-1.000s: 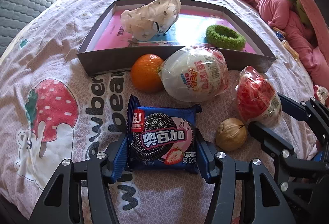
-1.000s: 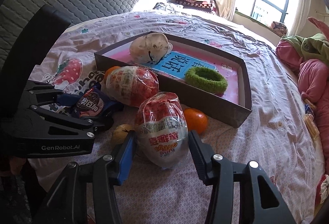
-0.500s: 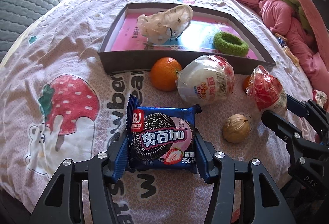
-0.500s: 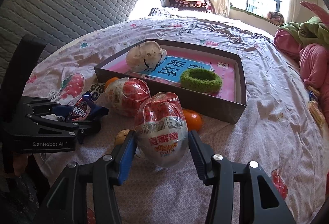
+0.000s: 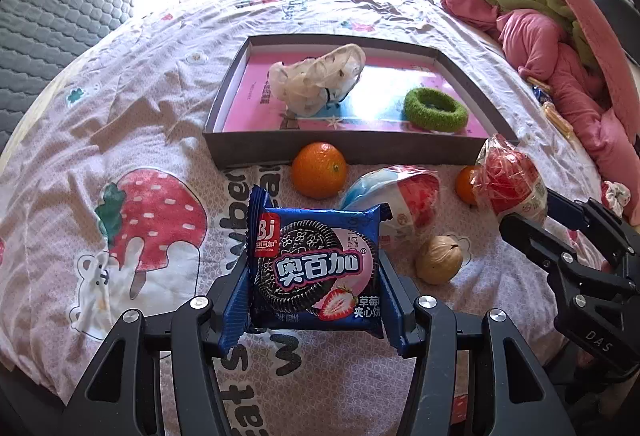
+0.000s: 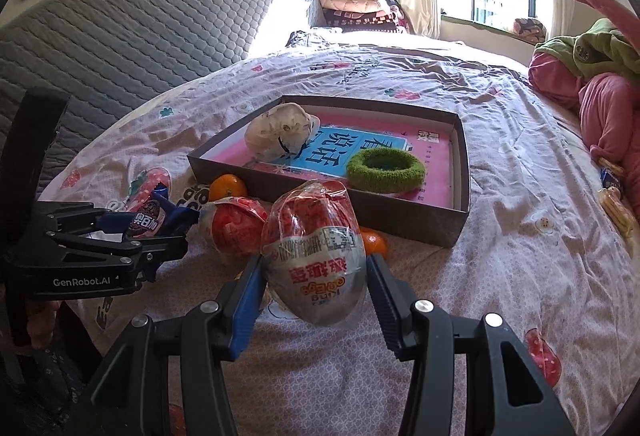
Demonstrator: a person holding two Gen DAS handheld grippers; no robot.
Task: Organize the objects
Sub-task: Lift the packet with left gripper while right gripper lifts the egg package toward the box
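The left gripper (image 5: 314,288) is clamped on a blue foil cookie packet (image 5: 314,268), held clear above the strawberry-print bedsheet (image 5: 120,139). The right gripper (image 6: 316,276) grips a plastic-wrapped red-and-white toy egg (image 6: 316,248), also lifted, and points down at a slant. Below lie a second wrapped egg (image 5: 396,203), 2 oranges, one (image 5: 319,175) touching the tray wall and the other (image 5: 464,183) half hidden, plus a brown walnut (image 5: 439,260). Beyond sits the shallow grey cardboard tray (image 5: 280,151) with a pink lining: inside, a crumpled whitish plastic bag (image 5: 318,79) on the left, a fuzzy green ring (image 5: 435,110) on the right, well apart.
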